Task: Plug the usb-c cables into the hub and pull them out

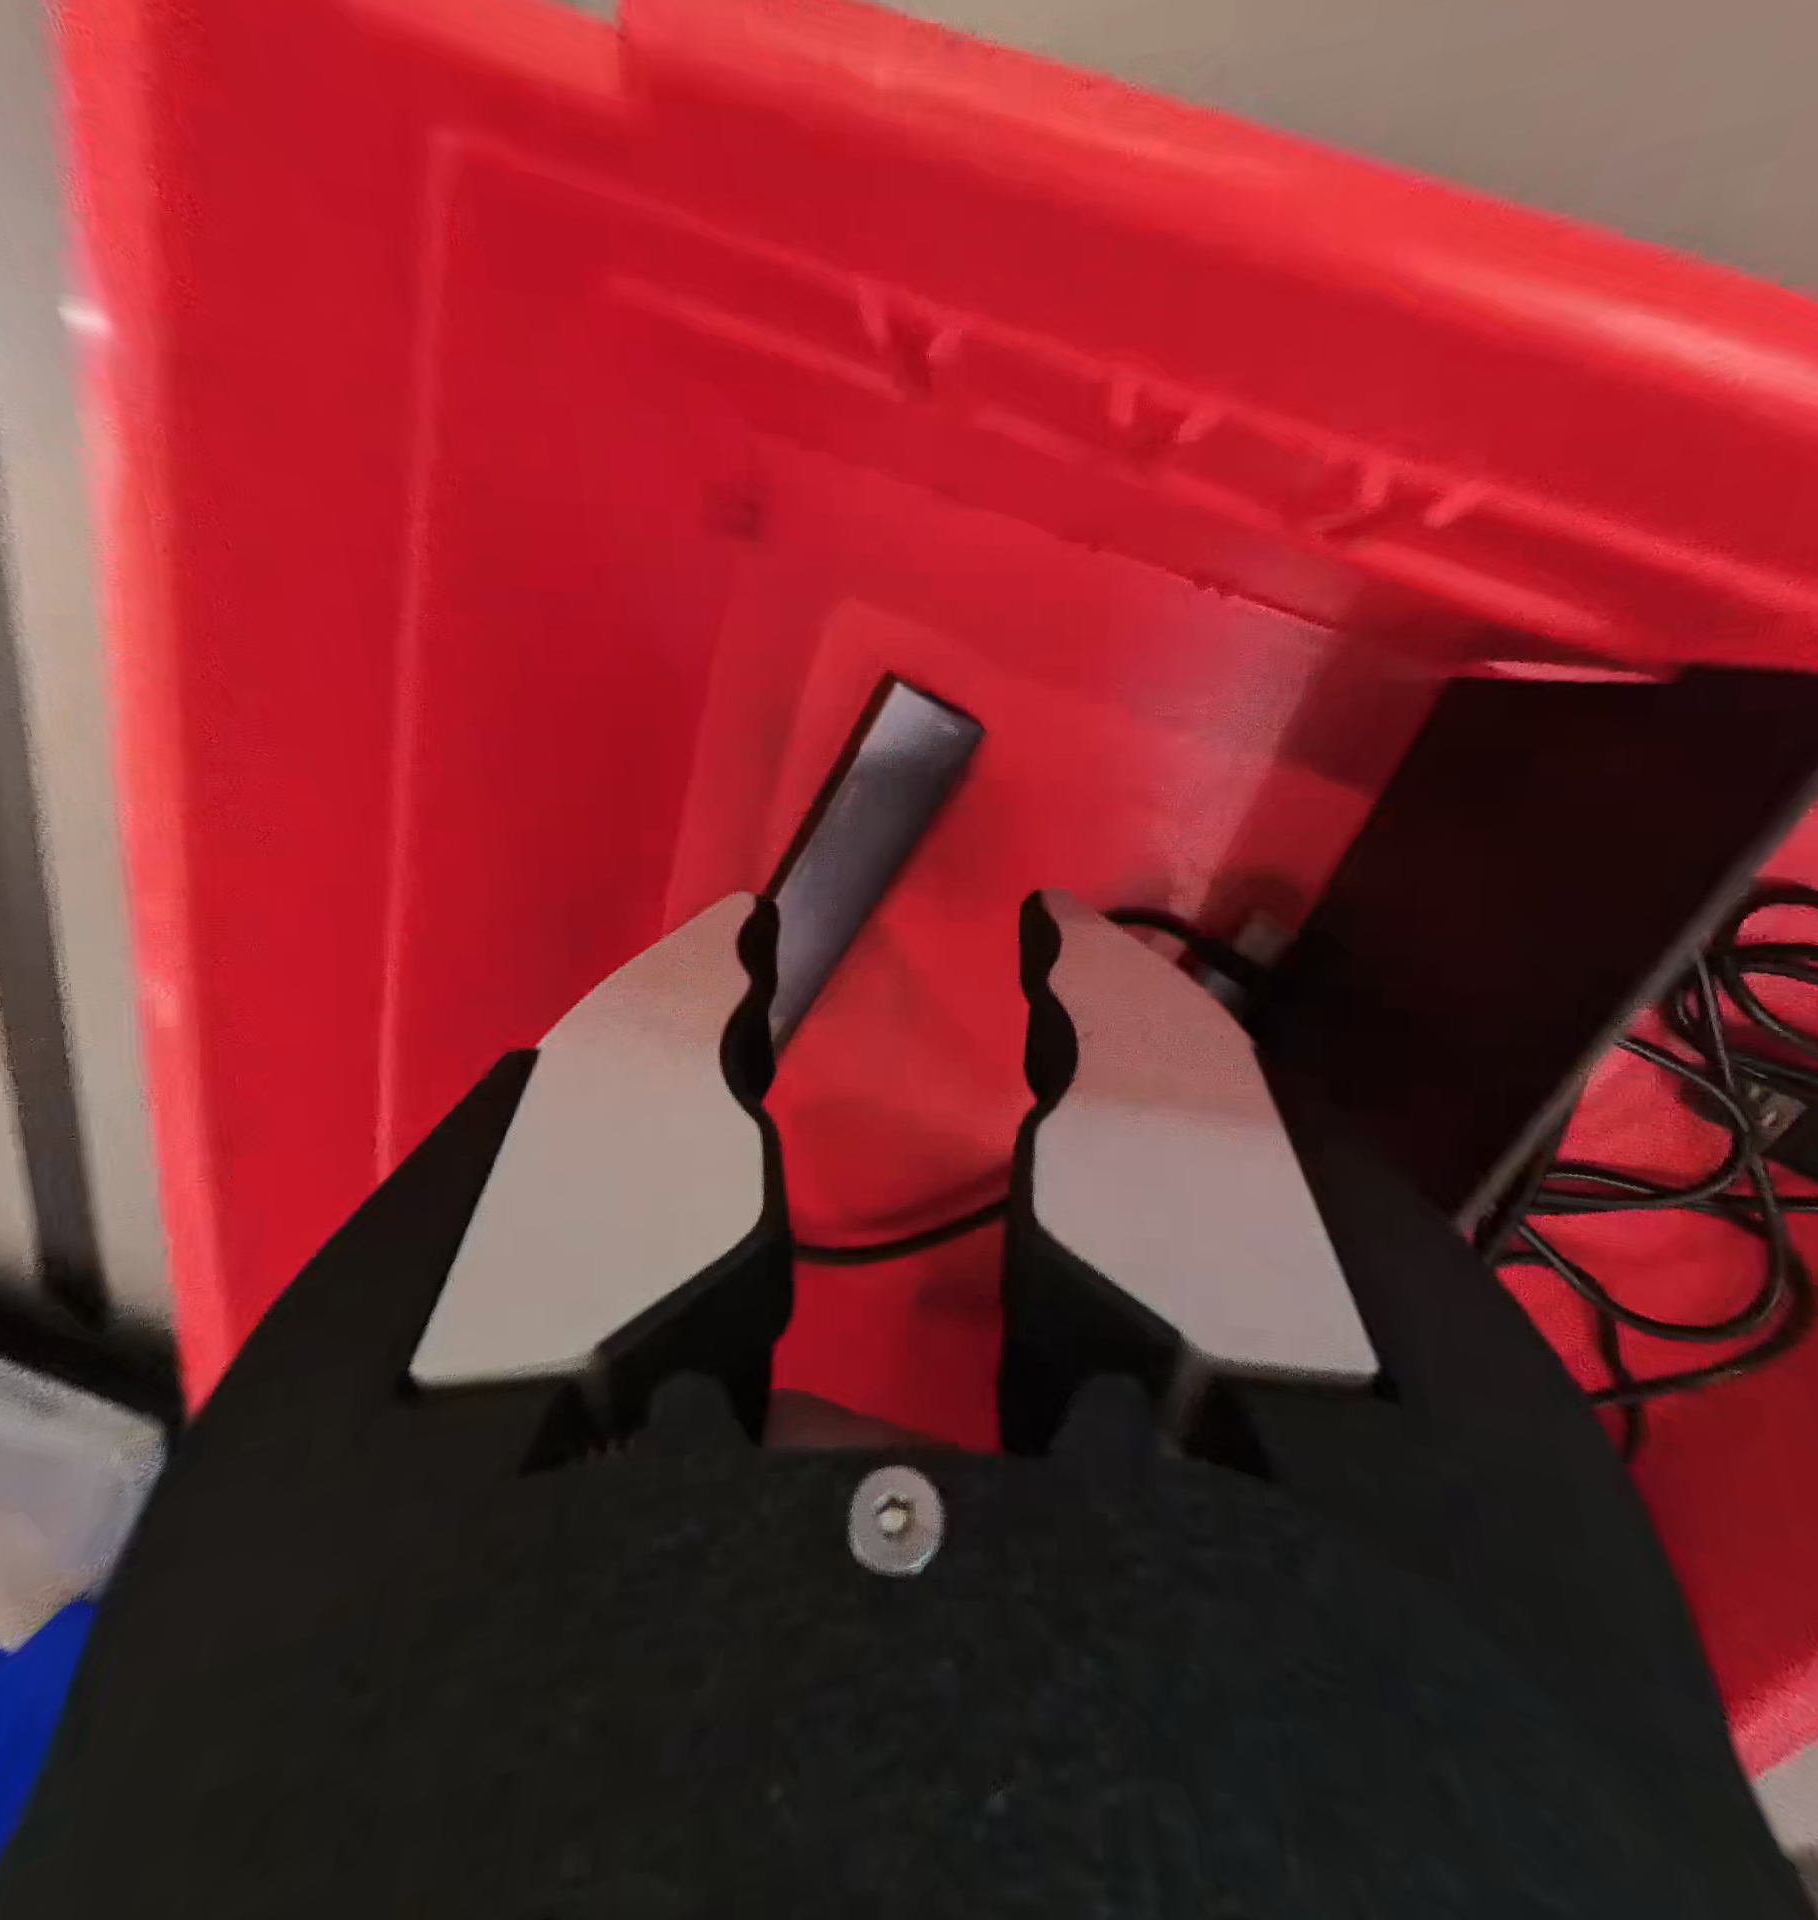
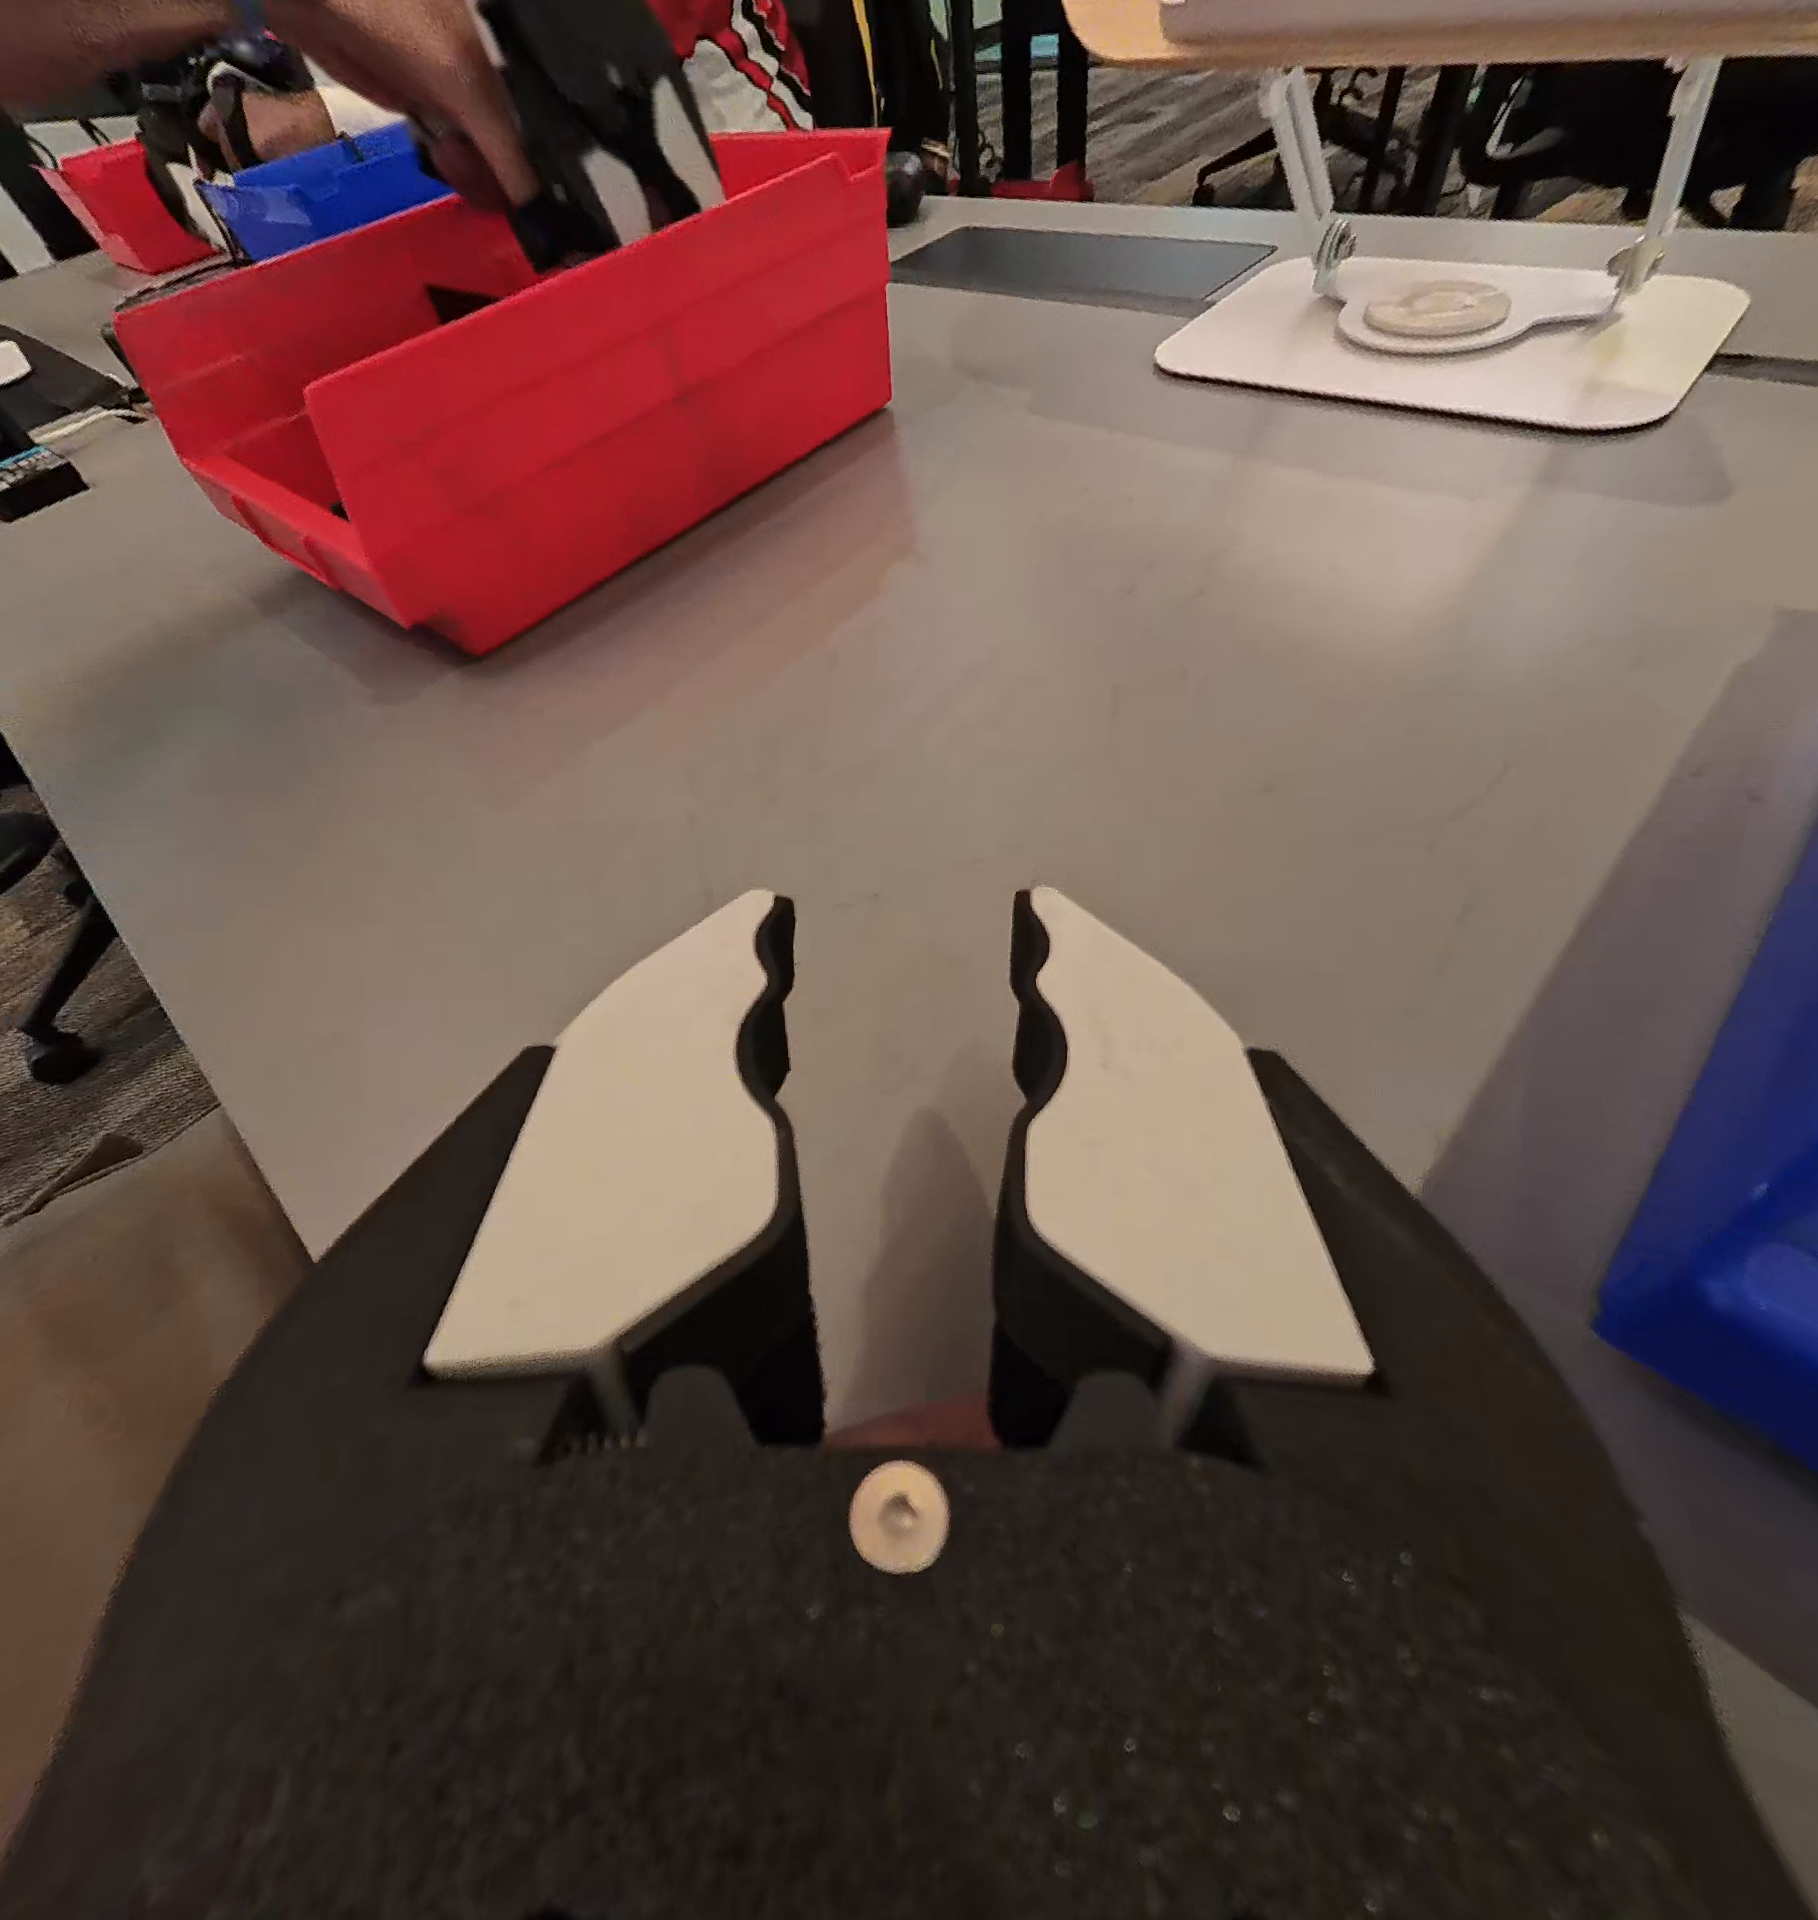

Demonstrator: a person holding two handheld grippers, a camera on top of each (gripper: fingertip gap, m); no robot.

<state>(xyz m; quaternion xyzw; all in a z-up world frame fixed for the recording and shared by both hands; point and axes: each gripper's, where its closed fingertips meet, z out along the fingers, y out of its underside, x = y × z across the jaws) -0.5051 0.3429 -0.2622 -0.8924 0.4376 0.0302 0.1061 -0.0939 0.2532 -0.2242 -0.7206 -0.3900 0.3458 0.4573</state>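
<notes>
While my left gripper (image 1: 894,935) is reaching into the red bin (image 1: 572,520), jaws parted and empty, the grey hub (image 1: 874,821) is lying just ahead, its long axis running away along the left finger; my right gripper (image 2: 903,935) is hovering agape over the table (image 2: 1092,675), well apart.

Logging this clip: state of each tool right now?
Left tool: open, empty, inside the red bin near the grey hub.
Right tool: open, empty, over the table.
</notes>
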